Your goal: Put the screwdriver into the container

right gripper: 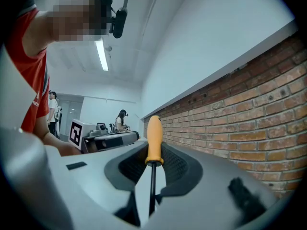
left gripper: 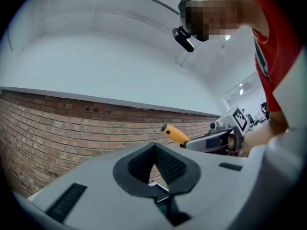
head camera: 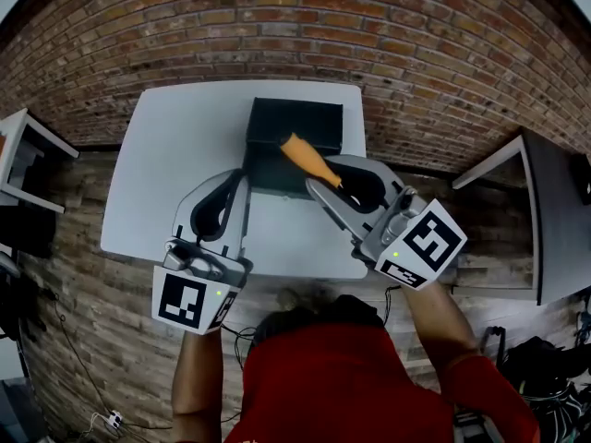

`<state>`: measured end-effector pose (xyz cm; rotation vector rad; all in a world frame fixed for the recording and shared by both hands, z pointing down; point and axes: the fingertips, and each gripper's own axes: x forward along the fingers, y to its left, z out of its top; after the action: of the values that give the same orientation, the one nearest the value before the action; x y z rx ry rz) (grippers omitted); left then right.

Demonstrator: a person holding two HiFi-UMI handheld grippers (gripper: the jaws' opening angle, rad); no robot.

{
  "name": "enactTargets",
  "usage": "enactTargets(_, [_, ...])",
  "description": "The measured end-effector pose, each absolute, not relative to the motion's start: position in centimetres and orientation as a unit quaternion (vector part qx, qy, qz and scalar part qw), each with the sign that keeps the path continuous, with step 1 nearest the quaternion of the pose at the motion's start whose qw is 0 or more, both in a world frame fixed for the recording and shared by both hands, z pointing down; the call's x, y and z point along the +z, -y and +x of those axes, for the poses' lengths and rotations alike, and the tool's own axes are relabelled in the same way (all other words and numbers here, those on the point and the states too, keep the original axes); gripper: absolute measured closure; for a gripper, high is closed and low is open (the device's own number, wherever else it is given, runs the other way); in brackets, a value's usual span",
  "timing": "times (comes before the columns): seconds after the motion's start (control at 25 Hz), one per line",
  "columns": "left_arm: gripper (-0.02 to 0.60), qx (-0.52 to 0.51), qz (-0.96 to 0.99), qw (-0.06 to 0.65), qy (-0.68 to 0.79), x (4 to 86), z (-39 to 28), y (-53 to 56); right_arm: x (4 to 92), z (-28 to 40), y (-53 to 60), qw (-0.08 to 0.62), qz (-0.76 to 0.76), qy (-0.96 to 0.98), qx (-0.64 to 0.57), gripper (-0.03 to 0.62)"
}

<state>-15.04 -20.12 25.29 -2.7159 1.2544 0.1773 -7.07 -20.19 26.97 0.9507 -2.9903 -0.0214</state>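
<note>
A screwdriver (head camera: 310, 160) with an orange handle is held above the white table (head camera: 175, 146). My right gripper (head camera: 337, 183) is shut on its dark shaft, and the handle tip reaches over the near edge of the dark open container (head camera: 300, 118). In the right gripper view the handle (right gripper: 154, 139) stands up between the jaws of the right gripper (right gripper: 153, 152). My left gripper (head camera: 233, 181) hovers left of the container, shut with nothing in it. The left gripper (left gripper: 154, 150) faces the brick wall. That view catches the screwdriver handle (left gripper: 175, 134) and the right gripper (left gripper: 218, 139) to its right.
A brick wall (head camera: 305, 26) runs behind the table. Side tables stand at the left (head camera: 28, 150) and right (head camera: 545, 210). Wood-plank floor (head camera: 83, 275) with cables lies on the near side. A person (right gripper: 120, 119) stands far off in the room.
</note>
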Motion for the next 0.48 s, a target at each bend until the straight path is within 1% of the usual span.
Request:
enactTargets(0.2, [0.568,0.057,-0.909,0.072,-0.406,25.9,-16.0,22.0,27.7,-7.9,21.8,0.009,0.317,0.948,-0.006,0.505])
enactTargets(0.48, [0.568,0.062,-0.907,0.062,-0.412,26.2,-15.3,24.0,28.1,-6.9,23.7,0.017,0.316,0.949,-0.011,0.505])
